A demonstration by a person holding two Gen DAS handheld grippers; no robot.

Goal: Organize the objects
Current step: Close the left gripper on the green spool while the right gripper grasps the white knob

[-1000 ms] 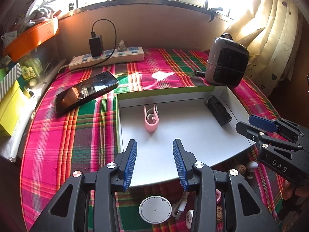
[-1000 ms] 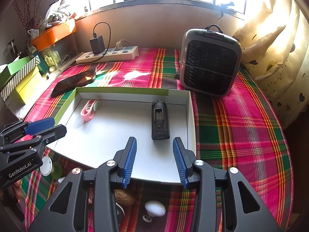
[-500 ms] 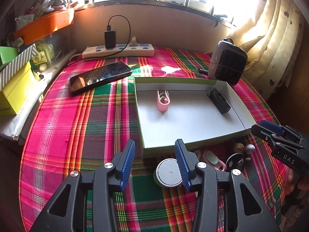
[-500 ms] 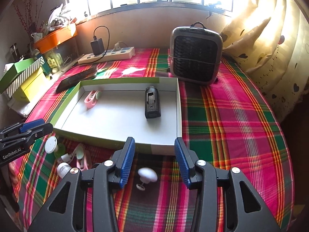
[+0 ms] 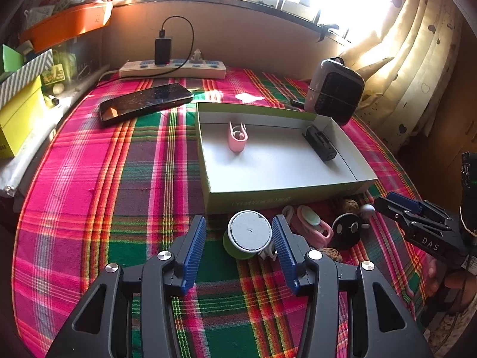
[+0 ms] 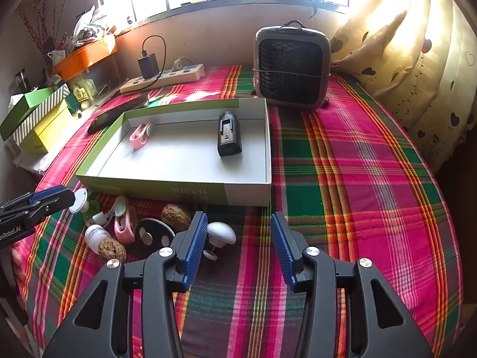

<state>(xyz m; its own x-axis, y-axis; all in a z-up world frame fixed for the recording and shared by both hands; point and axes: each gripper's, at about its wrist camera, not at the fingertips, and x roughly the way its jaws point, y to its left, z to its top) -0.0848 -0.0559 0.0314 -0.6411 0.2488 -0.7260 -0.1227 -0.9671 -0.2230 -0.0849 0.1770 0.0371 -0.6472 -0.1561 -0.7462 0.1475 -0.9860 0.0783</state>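
Sorting is judged barely begun: only two things are seen in the box point(image 5: 286, 200), a pink clip point(image 5: 237, 137) at its left and a black device point(image 5: 320, 144) at its right, well apart. Most items are left on the cloth point(image 5: 119, 179) just before the box's near wall. The left gripper point(image 5: 238, 238) is being opened, with a round white-topped tub point(image 5: 249, 235) between its pads, untouched as far as can be told. Further right, a second clip point(image 6: 123, 223), a black disc point(image 6: 153, 235), two walnuts and a white knob point(image 6: 220, 232) are still to be boxed. The right gripper point(image 6: 238, 238) is held open over bare cloth, the knob just beside its left finger.
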